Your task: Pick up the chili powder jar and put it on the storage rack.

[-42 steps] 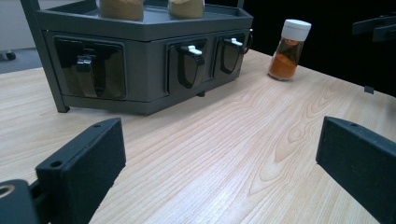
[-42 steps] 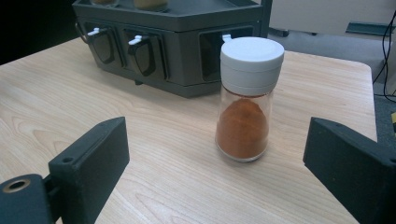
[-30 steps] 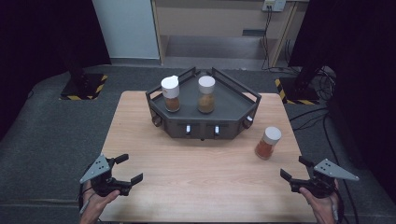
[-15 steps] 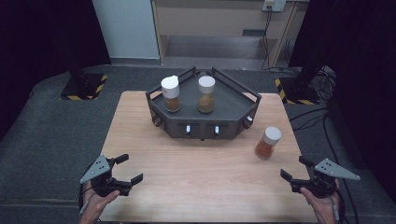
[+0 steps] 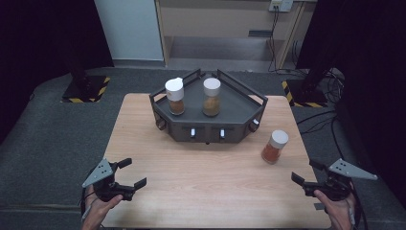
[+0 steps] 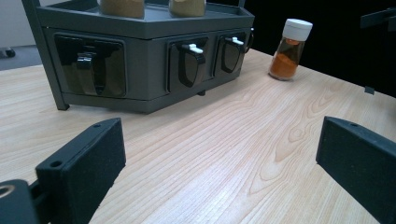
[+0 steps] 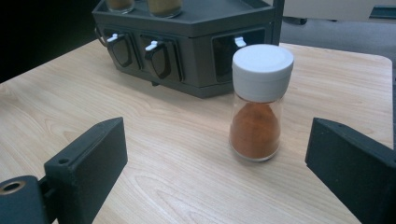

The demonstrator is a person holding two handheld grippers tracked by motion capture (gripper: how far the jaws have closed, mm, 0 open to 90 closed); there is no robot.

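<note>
High view, right gripper level, jaws wide, near spice jar.

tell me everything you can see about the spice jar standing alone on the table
The spice jar is clear, glass by its look, waisted, with a white round cap. Orange-red powder fills roughly its lower half. It stands upright on the wooden table, right of the dark rack, apart from it. Nothing else touches it.

Standing upright on the pale wooden table, right of the dark grey hexagonal metal rack: a clear glass spice jar with white cap. Up on the rack, side by side: two more white-capped jars.
</note>
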